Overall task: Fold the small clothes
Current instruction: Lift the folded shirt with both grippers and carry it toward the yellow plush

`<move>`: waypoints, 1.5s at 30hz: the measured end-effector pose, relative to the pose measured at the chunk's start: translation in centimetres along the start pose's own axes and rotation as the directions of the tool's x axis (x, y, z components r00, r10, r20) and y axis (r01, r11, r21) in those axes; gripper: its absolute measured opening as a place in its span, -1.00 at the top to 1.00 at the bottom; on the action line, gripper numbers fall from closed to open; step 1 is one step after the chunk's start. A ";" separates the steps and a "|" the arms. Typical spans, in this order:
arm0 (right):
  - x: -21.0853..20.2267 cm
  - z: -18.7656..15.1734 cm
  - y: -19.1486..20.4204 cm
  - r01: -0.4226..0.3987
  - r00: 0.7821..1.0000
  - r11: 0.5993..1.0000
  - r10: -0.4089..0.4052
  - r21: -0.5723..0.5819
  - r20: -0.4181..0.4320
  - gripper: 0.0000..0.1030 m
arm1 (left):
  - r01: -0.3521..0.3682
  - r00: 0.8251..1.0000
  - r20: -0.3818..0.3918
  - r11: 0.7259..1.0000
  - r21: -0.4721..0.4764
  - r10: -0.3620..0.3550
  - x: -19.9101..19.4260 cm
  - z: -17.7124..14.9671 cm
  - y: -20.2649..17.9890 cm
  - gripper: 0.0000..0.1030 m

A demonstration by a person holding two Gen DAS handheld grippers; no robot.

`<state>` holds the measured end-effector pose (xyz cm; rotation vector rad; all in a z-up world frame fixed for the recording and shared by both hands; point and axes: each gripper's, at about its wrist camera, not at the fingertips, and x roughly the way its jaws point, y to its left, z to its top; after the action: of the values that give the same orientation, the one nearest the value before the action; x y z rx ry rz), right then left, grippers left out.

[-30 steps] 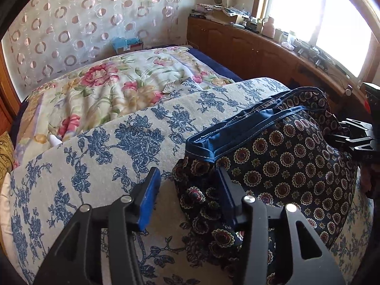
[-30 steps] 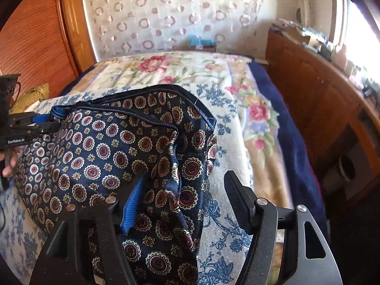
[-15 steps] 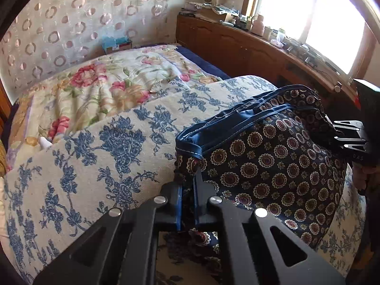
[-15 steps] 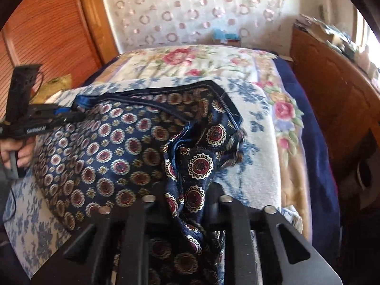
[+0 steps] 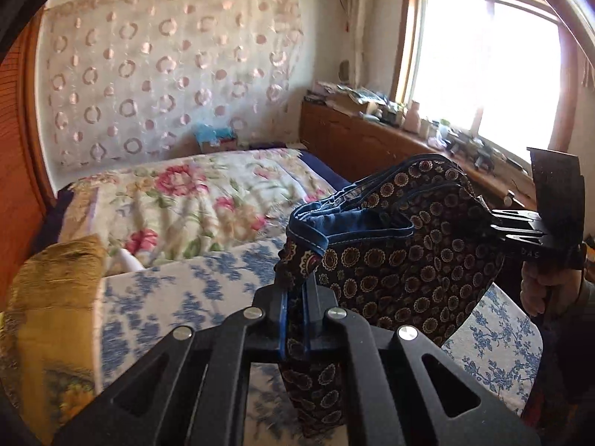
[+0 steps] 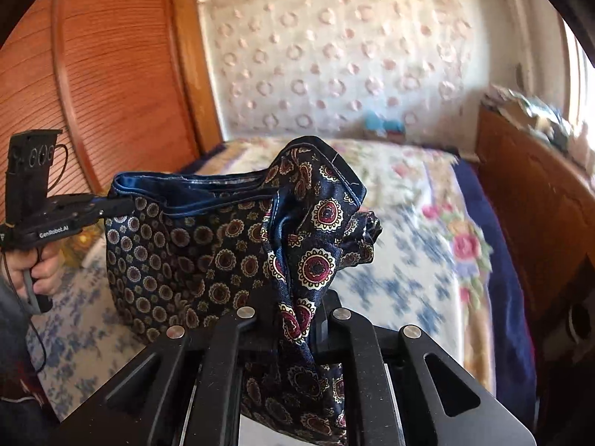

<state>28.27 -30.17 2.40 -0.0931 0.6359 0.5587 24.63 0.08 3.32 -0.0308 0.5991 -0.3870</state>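
A dark navy garment with round medallion print and a blue waistband [image 5: 401,260] hangs in the air between my two grippers, above the bed. My left gripper [image 5: 295,297] is shut on its left waistband corner; it also shows at the left of the right wrist view [image 6: 111,206]. My right gripper [image 6: 297,316] is shut on the bunched right corner of the garment [image 6: 208,256]; it shows at the right of the left wrist view [image 5: 498,223]. The waistband sags slightly between them.
Below lies a white cover with blue flowers [image 5: 208,286] on a bed with a pink floral quilt [image 5: 186,200]. A yellow cushion [image 5: 52,297] is at the left. A wooden cabinet with clutter [image 5: 372,137] runs under the window on the right. A wooden slatted panel [image 6: 93,74] stands at the left.
Both grippers closed on the garment's waistband corners, then lifted it off the bed. It now hangs in the air between them.
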 end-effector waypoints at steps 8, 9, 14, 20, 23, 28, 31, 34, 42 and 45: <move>3.7 5.6 8.3 -0.107 0.992 0.982 0.115 -0.156 0.043 0.85 | -0.172 0.976 0.116 0.980 -0.102 0.183 -8.3 -2.0 7.0 0.95; 4.4 6.5 9.7 -0.123 0.990 0.976 0.133 -0.179 0.046 0.85 | -0.189 0.971 0.124 0.975 -0.119 0.204 -8.9 -2.4 7.9 0.95; 8.5 10.5 15.7 -0.189 0.977 0.934 0.208 -0.304 0.033 0.86 | -0.273 0.935 0.161 0.933 -0.235 0.315 -12.5 -4.8 12.5 0.95; 14.4 15.3 23.5 -0.252 0.959 0.854 0.284 -0.455 0.003 0.86 | -0.360 0.895 0.130 0.862 -0.356 0.427 -13.6 -8.3 17.2 0.95; 17.7 17.0 26.9 -0.285 0.945 0.817 0.327 -0.501 -0.006 0.86 | -0.371 0.880 0.126 0.827 -0.422 0.458 -14.5 -10.4 19.1 0.95; 23.4 18.4 31.8 -0.317 0.938 0.775 0.342 -0.546 -0.059 0.86 | -0.380 0.879 0.091 0.802 -0.461 0.469 -14.0 -12.8 20.2 0.95; 26.5 18.5 33.6 -0.340 0.934 0.764 0.342 -0.549 -0.103 0.85 | -0.394 0.877 0.063 0.788 -0.473 0.476 -13.4 -13.5 20.6 0.95; 29.3 18.6 35.7 -0.364 0.928 0.772 0.348 -0.521 -0.134 0.78 | -0.395 0.879 0.048 0.781 -0.483 0.475 -13.1 -14.5 21.0 0.95; 28.4 19.4 34.5 -0.249 0.962 0.860 0.273 -0.445 -0.011 -0.09 | -0.422 0.873 0.015 0.769 -0.480 0.488 -12.9 -15.4 20.8 0.94; 28.0 18.4 33.5 -0.268 0.959 0.857 0.280 -0.441 -0.039 -0.09 | -0.417 0.875 0.004 0.757 -0.502 0.484 -12.8 -15.6 21.3 0.94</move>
<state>39.22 15.88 3.64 -0.4298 0.4872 0.9774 13.68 25.80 -5.61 -0.3913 0.5369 0.2522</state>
